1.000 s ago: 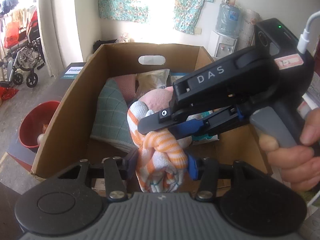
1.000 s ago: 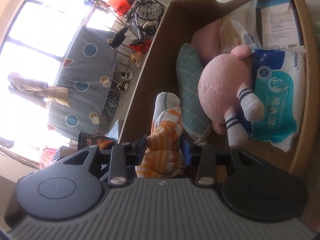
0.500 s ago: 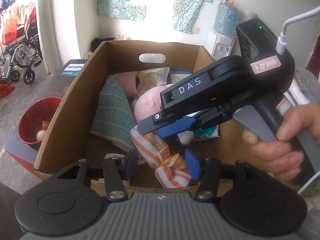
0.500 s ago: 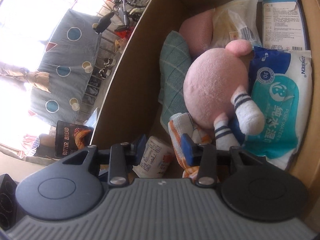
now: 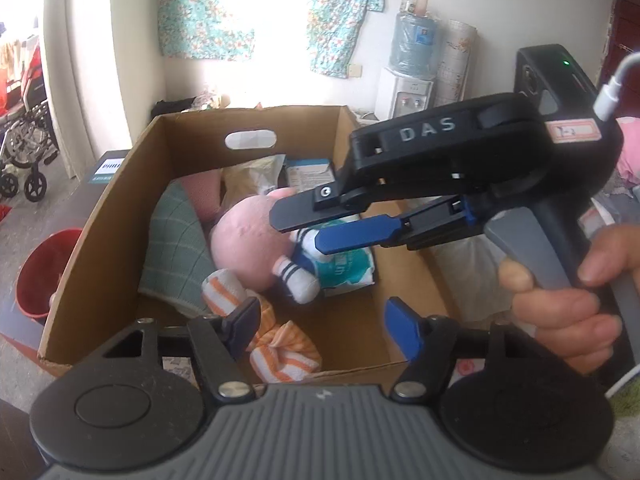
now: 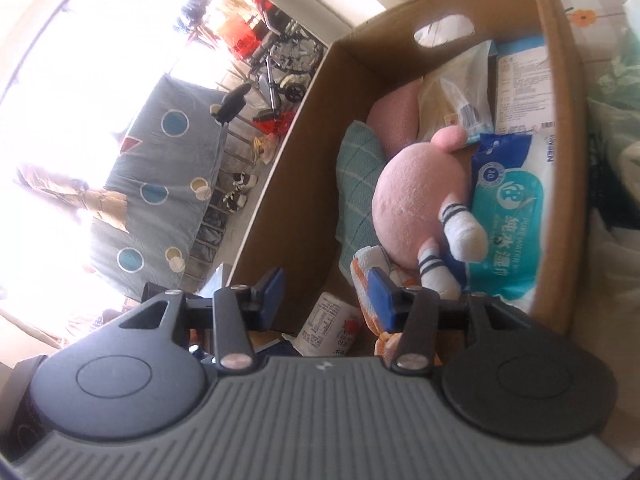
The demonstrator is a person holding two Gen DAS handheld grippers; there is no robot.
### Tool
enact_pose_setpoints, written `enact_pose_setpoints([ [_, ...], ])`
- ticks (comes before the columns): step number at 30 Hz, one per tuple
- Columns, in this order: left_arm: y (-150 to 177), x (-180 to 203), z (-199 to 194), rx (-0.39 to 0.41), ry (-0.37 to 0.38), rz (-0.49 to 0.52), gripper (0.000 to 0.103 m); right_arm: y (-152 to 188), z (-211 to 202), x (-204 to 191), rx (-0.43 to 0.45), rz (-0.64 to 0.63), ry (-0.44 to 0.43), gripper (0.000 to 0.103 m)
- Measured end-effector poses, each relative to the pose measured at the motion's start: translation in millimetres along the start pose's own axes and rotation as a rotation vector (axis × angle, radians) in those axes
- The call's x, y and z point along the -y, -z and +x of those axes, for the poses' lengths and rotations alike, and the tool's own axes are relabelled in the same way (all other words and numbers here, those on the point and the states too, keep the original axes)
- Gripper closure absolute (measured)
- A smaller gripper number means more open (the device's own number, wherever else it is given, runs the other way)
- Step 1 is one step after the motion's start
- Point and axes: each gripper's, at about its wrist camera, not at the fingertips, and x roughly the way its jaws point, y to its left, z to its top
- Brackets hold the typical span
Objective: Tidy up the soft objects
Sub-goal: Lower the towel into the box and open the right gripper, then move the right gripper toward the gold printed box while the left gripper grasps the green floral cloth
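An orange-and-white striped towel [image 5: 280, 354] lies bunched on the floor of the cardboard box [image 5: 100, 216], against a pink plush toy [image 5: 248, 244] with striped socks. My left gripper [image 5: 324, 324] hovers over the box's near edge. Its jaws are opening and neither pad presses on the towel. My right gripper [image 5: 302, 228] reaches in from the right above the plush toy, jaws opening, nothing between them. In the right wrist view the right gripper [image 6: 326, 296] sits at the box [image 6: 288, 184] wall, with the towel [image 6: 362, 272] just behind its right finger.
Also in the box are a green checked cloth [image 5: 172, 252], a wet-wipes pack [image 6: 508, 216] and a paper box [image 6: 520, 76]. A red bucket [image 5: 40, 276] stands left of the box. A white labelled container [image 6: 330, 320] sits by the near wall. A hand [image 5: 568, 312] holds the right gripper.
Both grippers held the striped towel a second ago. It has since dropped onto the box floor beside the plush toy, and both grippers have opened wider and drawn back from it.
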Motion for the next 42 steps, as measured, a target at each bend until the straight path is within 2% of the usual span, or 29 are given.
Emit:
enact_pose_setpoints([
  [2,-6.1,21.9,-1.4,0.031,0.039,0.048,0.024,11.9,-46.4,9.2,0.091,0.02,-0.041,0.05],
  [7,-17.9,85.4,7.3,0.066,0.158,0.166,0.02,47.1,-167.0,40.4,0.337,0.059,0.001,0.045],
  [9,-19.6,111.9,16.6,0.072,0.205,0.203,0.02,60.5,-207.4,55.2,0.416,0.08,0.049,0.044],
  [12,-17.2,150.6,38.7,0.074,0.255,0.245,0.02,84.5,-263.9,86.7,0.52,0.117,0.186,0.043],
  [15,-11.2,185.5,64.8,0.073,0.248,0.295,0.022,106.4,-295.9,121.1,0.563,0.192,0.305,0.043],
  [20,-5.4,226.6,102.0,0.063,0.252,0.349,0.028,141.6,-309.4,163.8,0.551,0.276,0.478,0.043],
  [23,-6.0,241.2,123.6,0.032,0.24,0.362,0.035,154.0,-307.8,184.0,0.546,0.322,0.501,0.043],
  [26,-4.6,254.0,148.8,0.011,0.192,0.378,0.041,162.2,-307.5,193.8,0.552,0.346,0.501,0.042],
  [28,-2.7,259.4,161.9,0.004,0.144,0.4,0.049,163.1,-308.3,196.5,0.554,0.349,0.503,0.041],
  [30,-1.3,260.2,169.5,-0.011,0.114,0.411,0.065,161.7,-309.0,194.9,0.555,0.346,0.513,0.039],
  [31,-0.7,258.9,171.0,-0.018,0.113,0.405,0.073,161.2,-308.6,194.3,0.554,0.344,0.521,0.039],
  [34,0.2,250.9,170.8,-0.029,0.128,0.374,0.082,158.3,-307.1,192.3,0.554,0.338,0.555,0.035],
  [42,7.5,221.9,149.2,-0.099,0.214,0.304,0.084,146.5,-293.9,203.9,0.529,0.374,0.651,0.026],
])
